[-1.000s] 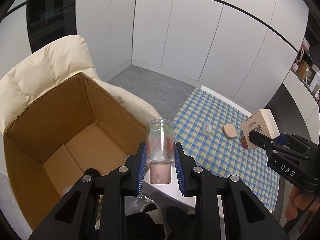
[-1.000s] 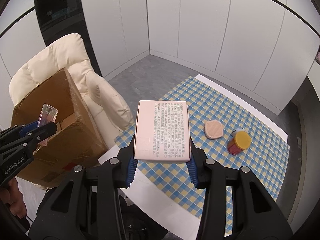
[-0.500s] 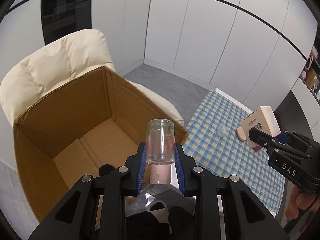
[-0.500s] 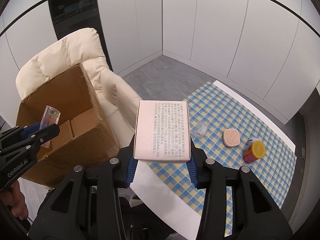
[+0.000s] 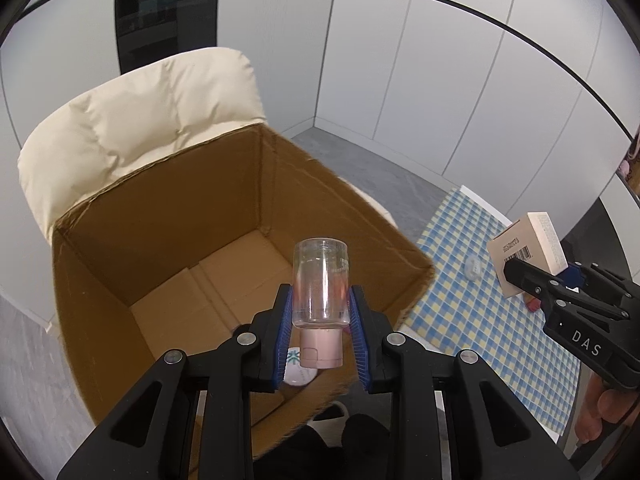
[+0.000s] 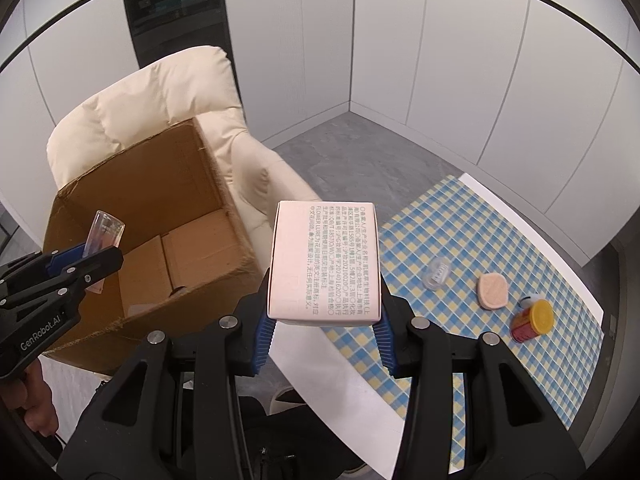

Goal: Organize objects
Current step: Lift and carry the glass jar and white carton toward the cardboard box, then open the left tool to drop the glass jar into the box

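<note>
The left gripper has its jaws closed tight on a clear bottle, which is held upside down with its pink cap toward the camera. It hangs over the open cardboard box that sits on a cream armchair, so I judge the bottle is about to be lowered inside. A small white round thing lies at the box bottom, partly hidden. The right gripper has its jaws partly open but pressed on the two sides of a pink carton, holding it flat with the printed face up; it is beside the box, above the edge of the tabletop, probably waiting for its turn. On the checked cloth a clear lid, a pink compact and a yellow-capped jar are not yet packed, so the task seems near the middle.
</note>
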### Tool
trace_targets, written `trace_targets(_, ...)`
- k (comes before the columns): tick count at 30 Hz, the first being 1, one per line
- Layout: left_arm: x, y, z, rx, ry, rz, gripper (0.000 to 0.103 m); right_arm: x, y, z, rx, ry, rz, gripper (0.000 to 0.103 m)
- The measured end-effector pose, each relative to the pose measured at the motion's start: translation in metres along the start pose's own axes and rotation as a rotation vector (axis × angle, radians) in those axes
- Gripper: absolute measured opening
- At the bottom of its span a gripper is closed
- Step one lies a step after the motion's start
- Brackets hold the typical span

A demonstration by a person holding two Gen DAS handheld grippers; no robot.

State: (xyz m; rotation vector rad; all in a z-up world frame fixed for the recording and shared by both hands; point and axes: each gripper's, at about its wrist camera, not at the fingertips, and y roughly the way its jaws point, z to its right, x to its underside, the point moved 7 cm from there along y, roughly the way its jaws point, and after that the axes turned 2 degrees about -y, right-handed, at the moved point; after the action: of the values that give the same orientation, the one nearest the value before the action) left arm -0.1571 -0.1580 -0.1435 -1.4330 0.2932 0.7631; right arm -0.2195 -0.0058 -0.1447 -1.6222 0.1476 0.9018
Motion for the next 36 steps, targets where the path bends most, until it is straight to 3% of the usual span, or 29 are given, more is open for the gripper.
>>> trace_targets(29,0.008,-0.01,-0.07,-0.06,-0.06,-0.013,0.028,-0.022,0.02,-0.101,-0.102,-0.147,-0.004,0.045)
trace_targets(34,0.007,-0.013,-0.082,-0.088,-0.071,-0.007,0.038,-0.02,0.026,-0.114,-0.119,-0.165,-0.019,0.045)
trace_targets(36,0.007,-0.015,-0.088,-0.096,-0.083,-0.001,0.051,-0.019,0.027,-0.12,-0.125,-0.172,-0.022,0.045)
